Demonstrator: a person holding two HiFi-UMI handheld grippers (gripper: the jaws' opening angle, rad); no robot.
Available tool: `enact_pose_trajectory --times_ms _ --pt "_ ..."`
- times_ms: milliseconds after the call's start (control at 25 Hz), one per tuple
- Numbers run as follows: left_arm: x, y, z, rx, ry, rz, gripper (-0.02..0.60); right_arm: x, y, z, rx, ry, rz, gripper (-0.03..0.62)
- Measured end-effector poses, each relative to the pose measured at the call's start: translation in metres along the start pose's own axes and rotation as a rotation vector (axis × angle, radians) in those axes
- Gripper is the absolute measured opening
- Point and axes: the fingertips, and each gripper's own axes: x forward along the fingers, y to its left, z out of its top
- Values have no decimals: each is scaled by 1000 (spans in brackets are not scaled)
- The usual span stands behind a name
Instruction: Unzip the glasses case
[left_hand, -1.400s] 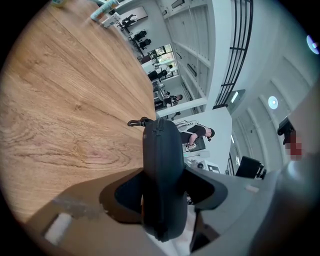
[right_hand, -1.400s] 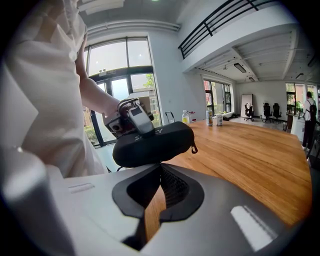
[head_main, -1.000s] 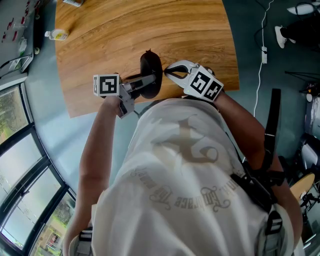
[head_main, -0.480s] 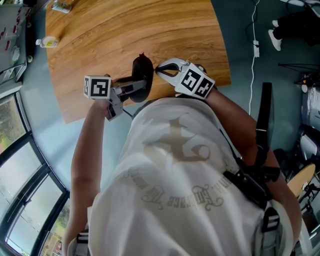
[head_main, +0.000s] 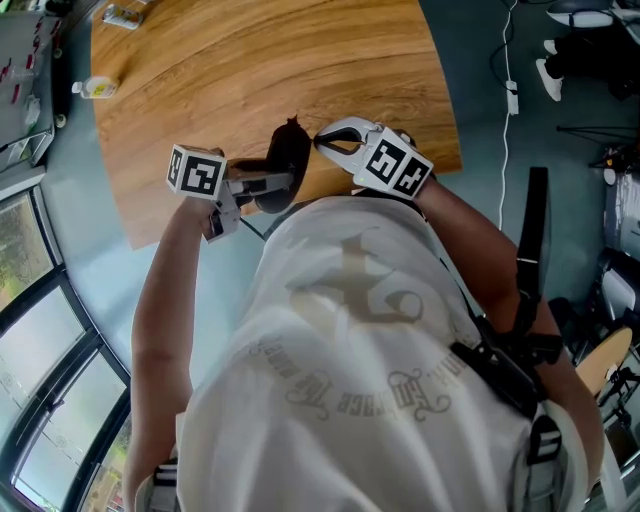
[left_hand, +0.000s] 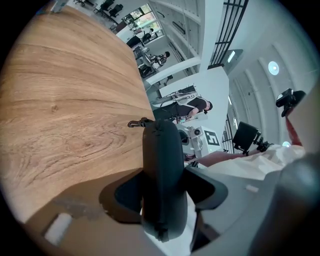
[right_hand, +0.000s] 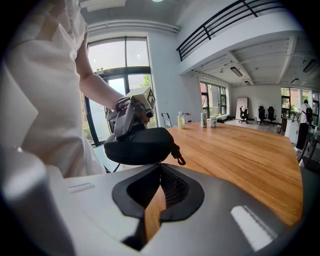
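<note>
We see the left gripper (head_main: 272, 182) w/ its fingers (left_hand: 207, 189) standing wide and pressing on both sides of the glasses case (head_main: 287, 158), i.e. the case is clamped between them. The case is black, oval and rounded. In the left gripper view it points away from the camera, and its far end carries the zipper pull (left_hand: 135, 122), a small dark clasp that hangs to the side of the wood.

The case sits at the near edge of the surface (head_main: 250, 70), just in front of the person's white shirt (head_main: 370, 340). We cannot tell if it touches the wood. In the right gripper view it looks closed.

The right gripper (head_main: 322, 140) is just beside the case, at the end w/ the pull, approx. facing the left one. Its fingers (right_hand: 175, 192) are together and hold nothing; only the wood shows behind them. No contact w/ the case is seen.

Far away on the surface, near its left corner in the head view, lies a small bottle (head_main: 95, 88).
</note>
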Motion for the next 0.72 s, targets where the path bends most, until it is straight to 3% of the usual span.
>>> enact_pose_trajectory --times_ms 400,720 --pt "4 3 -17 55 132 14 262 1 4 -5 -49 27 26 9" --pt "8 -2 -27 75 255 3 258 -1 4 -3 -155 52 50 9"
